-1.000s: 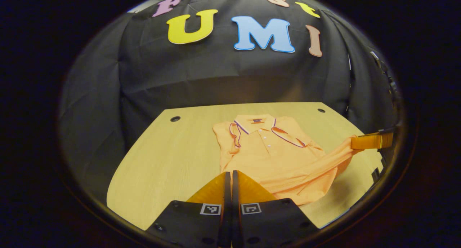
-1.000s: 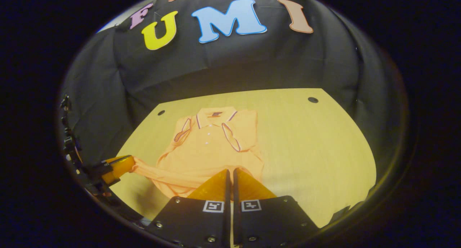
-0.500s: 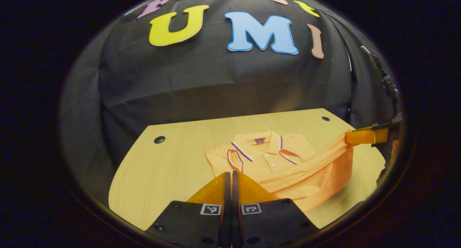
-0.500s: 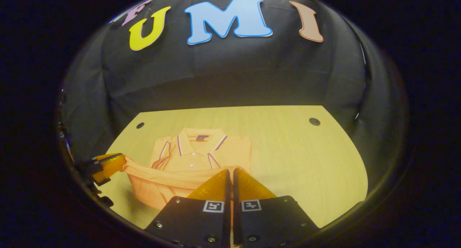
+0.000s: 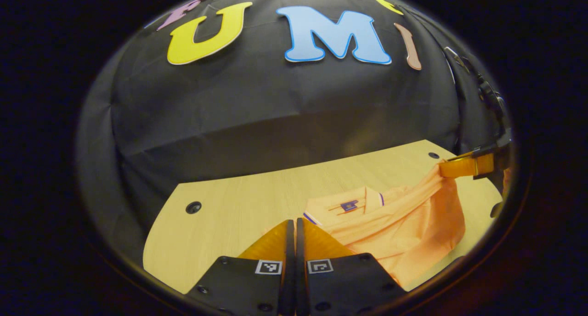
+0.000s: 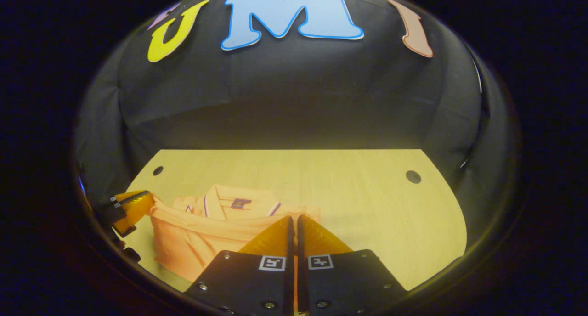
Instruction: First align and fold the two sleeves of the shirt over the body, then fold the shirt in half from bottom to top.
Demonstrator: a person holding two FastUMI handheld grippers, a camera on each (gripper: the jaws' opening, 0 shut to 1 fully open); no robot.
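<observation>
- The orange shirt (image 5: 404,233) is lying on the pale wooden counter (image 5: 239,205), its lower part raised off the surface and hanging as a curtain of fabric in front of the collar.
- In the left gripper view, the left gripper (image 5: 295,222) is sitting at the bottom of the frame with its jaws pressed together, the lifted hem running out from their tips; both fingers appear to be pinching the fabric.
- In that same view, the right gripper (image 5: 464,165) is showing at the far right edge, clamping the other corner of the hem, with the cloth bunching up to a point where it is being held.
- In the right gripper view, the right gripper (image 6: 294,222) is showing its jaws closed as well, with the shirt (image 6: 202,228) edge meeting their tips.
- There, the left gripper (image 6: 133,205) is appearing at the left edge, gripping the opposite corner of the hem.
- The hem is stretching in a sagging line between the two grippers, above the counter (image 6: 367,201).
- The collar (image 6: 239,202), with its dark trim and small dark label, is peeking out behind the raised fabric, lying flat toward the far side of the counter.
- Dark round holes (image 6: 413,177) are showing near the counter's far corners.
- The black cloth wall (image 5: 275,109) is standing behind the counter.
</observation>
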